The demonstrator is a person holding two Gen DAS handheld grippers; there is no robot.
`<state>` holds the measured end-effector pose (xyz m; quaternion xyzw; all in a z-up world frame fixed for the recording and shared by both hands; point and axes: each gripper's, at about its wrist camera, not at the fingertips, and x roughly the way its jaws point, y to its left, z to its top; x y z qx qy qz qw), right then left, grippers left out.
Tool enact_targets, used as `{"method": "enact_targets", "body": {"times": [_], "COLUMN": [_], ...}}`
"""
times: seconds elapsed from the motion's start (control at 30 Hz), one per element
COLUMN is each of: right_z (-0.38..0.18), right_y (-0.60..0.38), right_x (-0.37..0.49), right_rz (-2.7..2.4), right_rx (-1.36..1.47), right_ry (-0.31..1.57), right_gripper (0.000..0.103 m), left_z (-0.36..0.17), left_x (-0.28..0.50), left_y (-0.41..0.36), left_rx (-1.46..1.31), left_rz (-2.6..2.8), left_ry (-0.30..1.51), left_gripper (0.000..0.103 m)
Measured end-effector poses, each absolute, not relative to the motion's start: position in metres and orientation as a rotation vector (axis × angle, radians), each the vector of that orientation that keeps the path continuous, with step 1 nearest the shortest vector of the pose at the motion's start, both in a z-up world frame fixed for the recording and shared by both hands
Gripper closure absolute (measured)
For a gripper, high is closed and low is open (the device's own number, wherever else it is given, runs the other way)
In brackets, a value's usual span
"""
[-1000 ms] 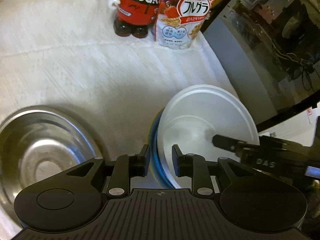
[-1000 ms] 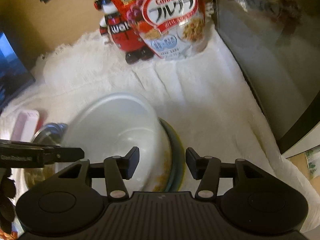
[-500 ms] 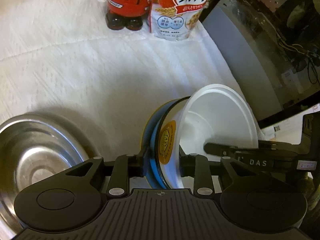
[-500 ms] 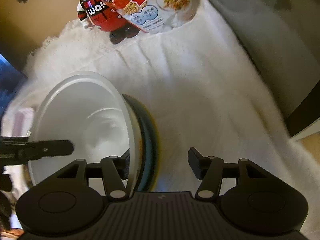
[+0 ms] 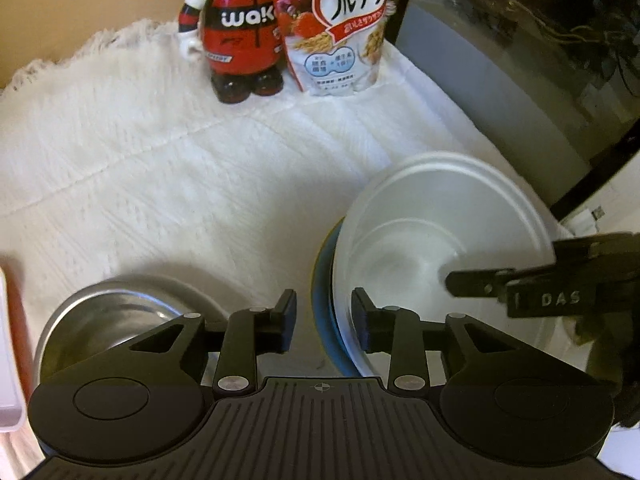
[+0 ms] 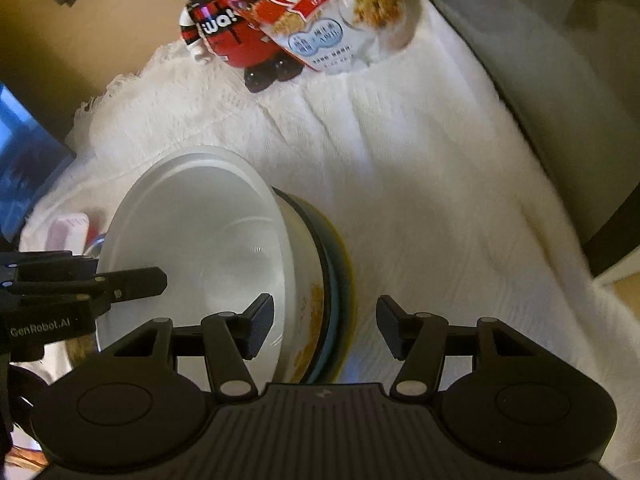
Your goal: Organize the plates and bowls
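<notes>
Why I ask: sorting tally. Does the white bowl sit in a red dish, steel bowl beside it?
No: the dish under the white bowl is blue with a yellow edge, per the left wrist view. The steel bowl is beside it.

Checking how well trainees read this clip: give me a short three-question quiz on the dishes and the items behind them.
1. True or false: the white bowl nests in a blue dish.
2. What stands beside the cereal bag? A) red figure B) kettle C) mug
3. Fill in: the steel bowl lies on a white ____.
Key: 1 true; 2 A; 3 cloth.
</notes>
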<state>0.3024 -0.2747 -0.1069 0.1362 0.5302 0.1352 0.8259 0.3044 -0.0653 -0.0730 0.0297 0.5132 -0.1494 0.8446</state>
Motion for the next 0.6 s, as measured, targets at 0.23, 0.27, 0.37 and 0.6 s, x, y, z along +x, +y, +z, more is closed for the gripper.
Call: {"method": "enact_targets", "body": {"times": [0.23,0.27,0.37,0.6], "right_z": [-0.117,-0.118,-0.123,-0.136], "right_y": [-0.273,-0.273,-0.275,-0.27], "right_x": [0.3,0.299,0.299,0.306], "right_rz": [0.294,0.297,0.305,0.374], "right_rx": [0.273,0.278,0.304,0.426], "right_ry": [1.166,1.174,1.191,1.23], "right_gripper": [0.044,0.044,0.044,0.044], "left_z": [-0.098,-0.099,-0.102,-0.112], "left_x": [0.318,0.32,0.328,0.339], "left_y": [-0.043,-0.042,-0.043,-0.055], "left_rx": [-0.217,-0.233,-0.241,-0.217], "left_rz": [-0.406,-0.41,-0.412,-0.418], "left_ry": [1.184,1.188,1.199,1.232], "left_gripper": [0.062,0.062,0.062,0.053]}}
